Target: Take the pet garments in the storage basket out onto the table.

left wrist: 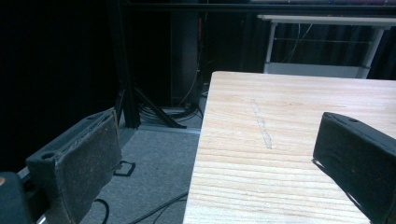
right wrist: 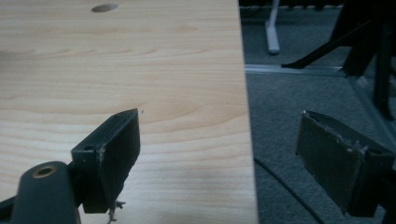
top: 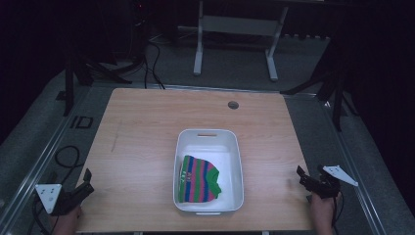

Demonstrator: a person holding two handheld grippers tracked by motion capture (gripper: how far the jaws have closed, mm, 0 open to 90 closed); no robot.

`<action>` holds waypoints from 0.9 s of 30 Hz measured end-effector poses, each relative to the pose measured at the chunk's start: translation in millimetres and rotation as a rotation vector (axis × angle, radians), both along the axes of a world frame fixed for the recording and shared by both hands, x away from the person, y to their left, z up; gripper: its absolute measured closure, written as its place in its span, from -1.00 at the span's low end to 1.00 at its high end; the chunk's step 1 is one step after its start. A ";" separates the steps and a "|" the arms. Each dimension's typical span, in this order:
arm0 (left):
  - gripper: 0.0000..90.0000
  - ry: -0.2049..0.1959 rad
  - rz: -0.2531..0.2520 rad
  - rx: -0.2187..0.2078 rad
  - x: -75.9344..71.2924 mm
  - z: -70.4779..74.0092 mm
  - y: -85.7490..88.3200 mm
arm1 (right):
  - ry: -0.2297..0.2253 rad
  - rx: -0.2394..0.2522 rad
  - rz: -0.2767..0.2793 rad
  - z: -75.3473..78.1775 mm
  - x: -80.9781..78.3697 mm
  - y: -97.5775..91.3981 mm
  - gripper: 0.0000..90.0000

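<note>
- Folded knitted garment with green, pink and blue stripes (top: pixel 198 179) lying in the near part of a white rectangular plastic tub (top: pixel 235 161), mid-table on the pale wooden tabletop (top: pixel 142 137).
- Left gripper (top: pixel 88 180) at the near left table corner, jaws spread wide, nothing between.
- Right gripper (top: pixel 302 176) at the near right edge, jaws wide, holding nothing, well apart from the tub.

High view: fixed overhead, facing twelve o'clock and down on the whole table (top: pixel 147 127); left gripper view: low, close, at seven o'clock corner, straddling the table's left edge; right gripper view: low, close, at five o'clock, straddling the right edge; shared: bare wood, grey floor.
</note>
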State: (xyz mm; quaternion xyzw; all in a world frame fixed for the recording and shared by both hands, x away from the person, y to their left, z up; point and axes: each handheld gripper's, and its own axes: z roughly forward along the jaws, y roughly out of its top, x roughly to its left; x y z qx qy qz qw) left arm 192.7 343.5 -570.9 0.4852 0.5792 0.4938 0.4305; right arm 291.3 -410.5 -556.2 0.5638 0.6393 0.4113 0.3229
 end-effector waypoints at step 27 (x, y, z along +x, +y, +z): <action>-0.97 -0.003 0.003 -0.011 0.1 -0.1 0.8 | 0.232 -0.013 0.344 4.0 15.9 -23.2 -0.70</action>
